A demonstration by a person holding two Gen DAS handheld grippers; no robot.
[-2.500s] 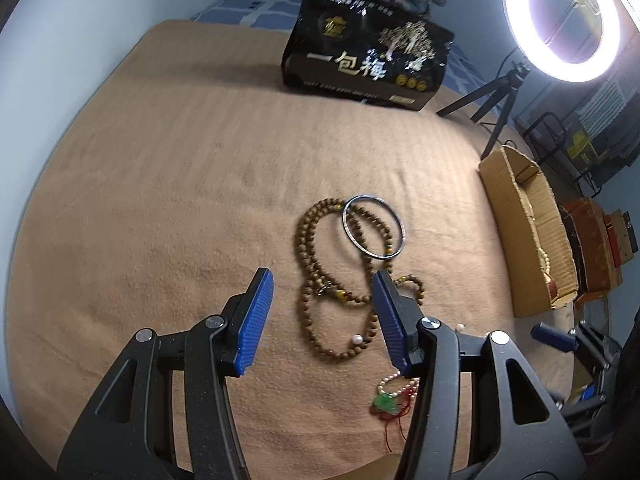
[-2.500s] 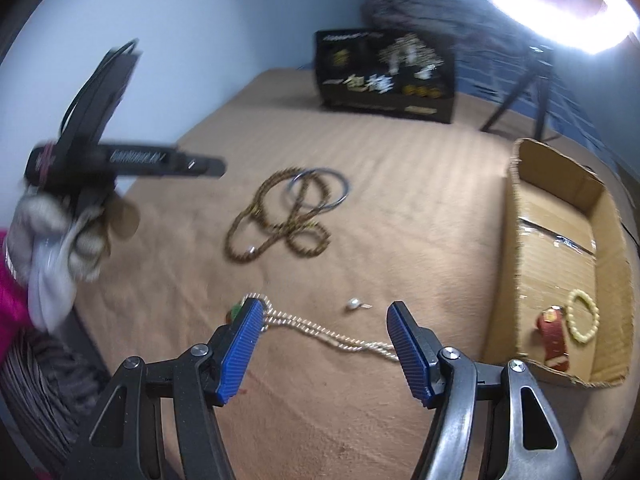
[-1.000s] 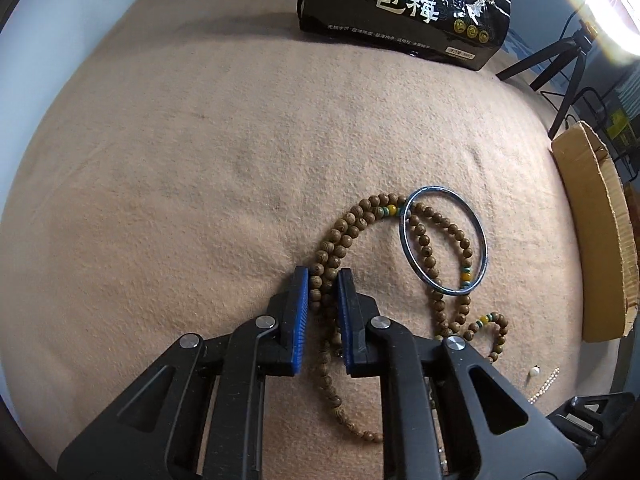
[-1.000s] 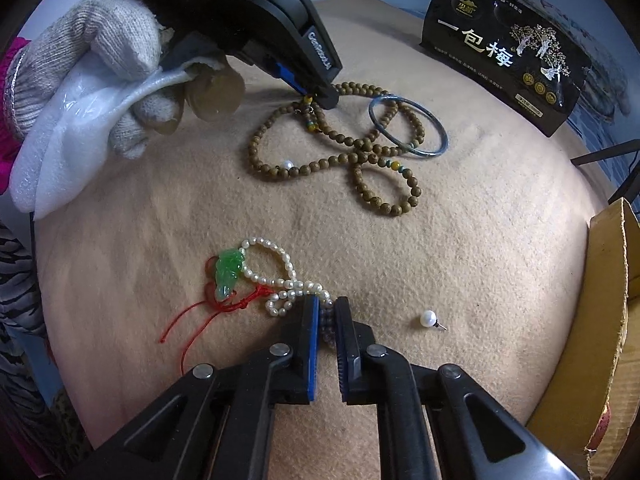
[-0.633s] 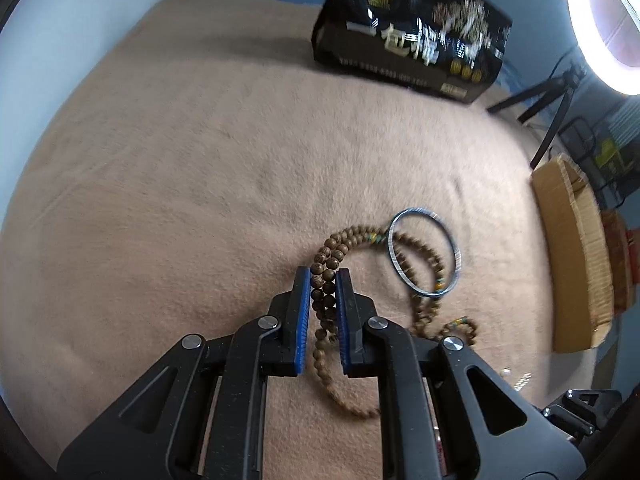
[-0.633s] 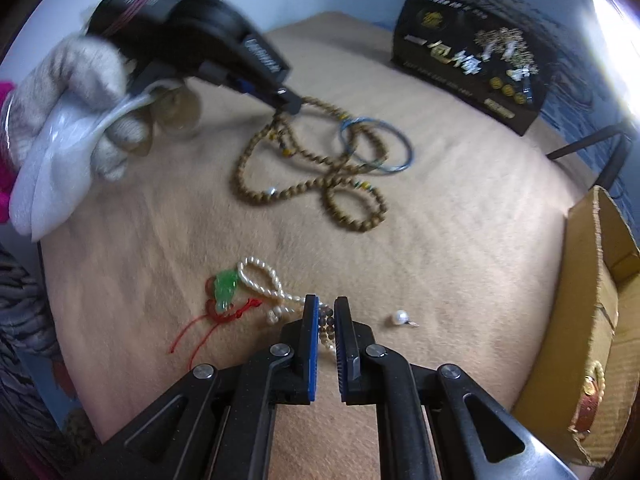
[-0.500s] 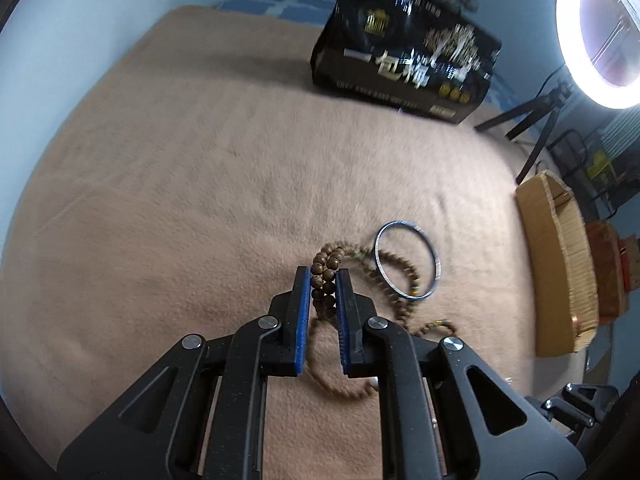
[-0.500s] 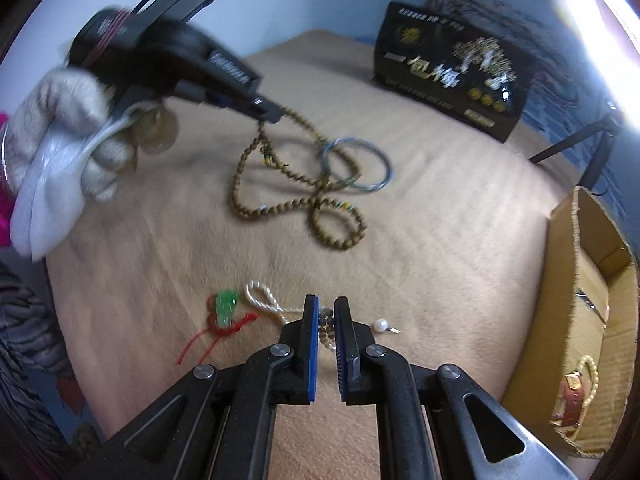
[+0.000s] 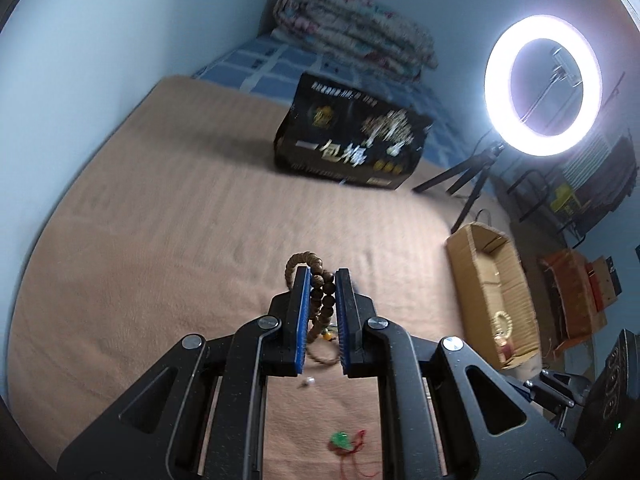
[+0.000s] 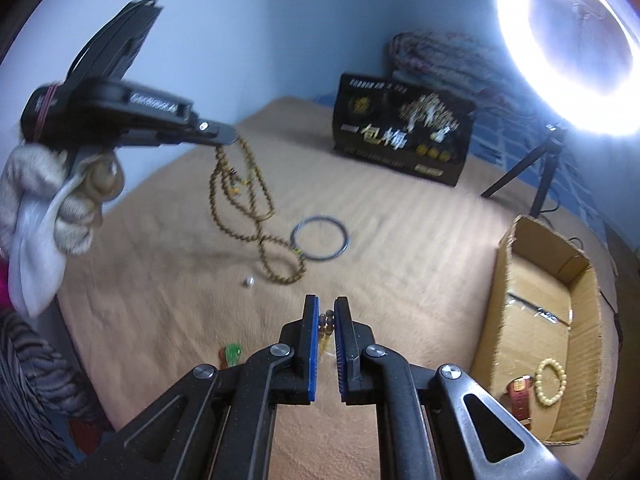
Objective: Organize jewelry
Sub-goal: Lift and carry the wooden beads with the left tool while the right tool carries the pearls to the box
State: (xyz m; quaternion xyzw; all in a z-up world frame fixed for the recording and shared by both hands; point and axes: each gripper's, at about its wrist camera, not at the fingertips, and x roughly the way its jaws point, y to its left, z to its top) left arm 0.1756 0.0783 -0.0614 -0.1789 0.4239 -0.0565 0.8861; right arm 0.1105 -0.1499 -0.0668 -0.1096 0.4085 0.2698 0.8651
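Change, left: the left claw (image 9: 322,272) was down on the tan blanket (image 10: 400,208) of the bed a second ago. Now it is up in the air with the long necklace of brown wooden beads (image 10: 240,196).
Change, right: the right claw (image 10: 326,302) has come up off the blanket too, with a strand caught in it.
Left claw state: narrow, pads pinched on a doubled run of the wooden beads.
Right claw state: nearly closed on a few small beads that look dark in its shadow. I take them for the strand tied to the green pendant (image 10: 232,354).
Necklace position: most of it hangs from the left claw. Its lowest loop looks still on the blanket, touching the thin metal bangle (image 10: 319,240).
Left behind: the bangle and a loose white pearl (image 10: 249,281) lie on the blanket.
Hand pose: a knit-gloved hand (image 10: 60,196) holds the left claw high, pointing down and forward. The right claw also tilts downward.
Meaning for the task: both strands look picked up, and the likely next move is to carry them to the open cardboard box (image 10: 496,320) at the right. That box already holds a cream bead bracelet (image 10: 551,382).
Risk: the trailing loop may drag the bangle along.
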